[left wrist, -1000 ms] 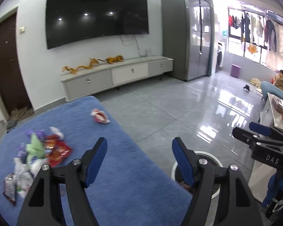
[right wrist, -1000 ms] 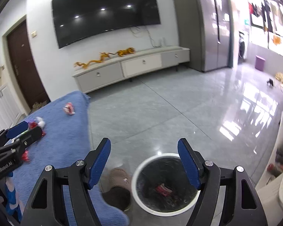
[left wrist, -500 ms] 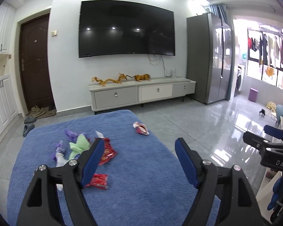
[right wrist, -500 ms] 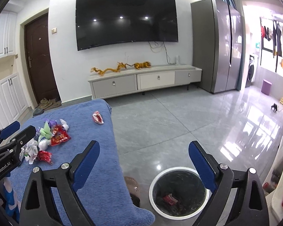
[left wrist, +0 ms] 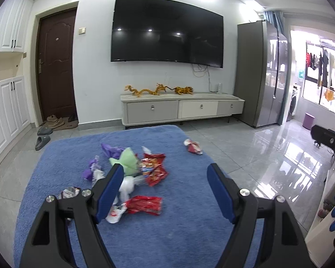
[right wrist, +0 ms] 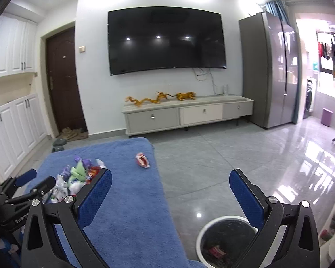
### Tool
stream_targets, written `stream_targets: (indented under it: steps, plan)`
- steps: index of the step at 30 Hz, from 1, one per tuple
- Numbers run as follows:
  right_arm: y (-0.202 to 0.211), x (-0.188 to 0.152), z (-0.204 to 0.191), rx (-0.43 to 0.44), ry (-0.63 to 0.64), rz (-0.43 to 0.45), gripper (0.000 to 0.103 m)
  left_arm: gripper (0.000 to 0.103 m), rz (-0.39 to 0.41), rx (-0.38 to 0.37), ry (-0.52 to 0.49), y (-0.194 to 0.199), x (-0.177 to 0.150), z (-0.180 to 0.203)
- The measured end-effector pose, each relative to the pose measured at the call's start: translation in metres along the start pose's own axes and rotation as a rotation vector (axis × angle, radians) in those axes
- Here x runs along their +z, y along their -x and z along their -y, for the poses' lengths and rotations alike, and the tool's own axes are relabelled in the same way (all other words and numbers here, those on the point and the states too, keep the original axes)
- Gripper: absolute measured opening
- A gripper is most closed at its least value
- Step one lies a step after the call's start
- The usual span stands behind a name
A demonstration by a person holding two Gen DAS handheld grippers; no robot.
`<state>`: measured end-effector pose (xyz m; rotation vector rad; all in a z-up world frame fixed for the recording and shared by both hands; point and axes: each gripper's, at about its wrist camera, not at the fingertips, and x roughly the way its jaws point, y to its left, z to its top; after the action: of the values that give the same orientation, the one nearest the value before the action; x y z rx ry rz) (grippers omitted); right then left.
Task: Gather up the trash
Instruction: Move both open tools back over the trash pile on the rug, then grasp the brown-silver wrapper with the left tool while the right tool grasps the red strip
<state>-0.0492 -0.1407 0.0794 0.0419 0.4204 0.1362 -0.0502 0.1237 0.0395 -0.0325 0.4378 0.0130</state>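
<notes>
My right tongs [right wrist: 170, 195] have lifted off the white round bin [right wrist: 214, 223], opening empty; left tongs [left wrist: 165, 188] gape empty over the flat red wrapper [left wrist: 145, 205], lying crosswise.

- One blue blanket [left wrist: 189, 234].
- One white-rimmed trash bin [right wrist: 223, 220] at five o'clock in the right wrist view, one red wrapper [right wrist: 216, 250] inside.
- One lone red-white wrapper [left wrist: 193, 146] at one o'clock.
- One wrapper heap [left wrist: 131, 169]; pieces uncountable.
- Two golden dragon figurines [left wrist: 145, 90].
</notes>
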Motion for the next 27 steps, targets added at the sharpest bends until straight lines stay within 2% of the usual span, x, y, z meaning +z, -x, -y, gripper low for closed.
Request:
stream_targets:
  steps: [5,10,17,22,27]
  plan:
    - [-0.020,-0.002,-0.010,0.058,0.002,-0.026,0.103,0.076,-0.020,0.078,0.032,-0.011,-0.008,-0.042]
    - [-0.044,-0.003,-0.017,0.084,0.019,-0.073,0.103,0.077,-0.040,0.170,0.020,-0.023,-0.011,-0.090]
    - [-0.089,-0.018,-0.037,0.204,0.057,-0.187,0.103,0.078,-0.151,0.274,0.064,-0.045,-0.035,-0.160]
    - [-0.132,-0.039,-0.067,0.326,0.113,-0.300,0.096,0.078,-0.232,0.270,0.115,-0.063,-0.054,-0.187]
    - [-0.172,-0.059,-0.103,0.435,0.153,-0.394,0.082,0.078,-0.287,0.240,0.142,-0.078,-0.064,-0.197]
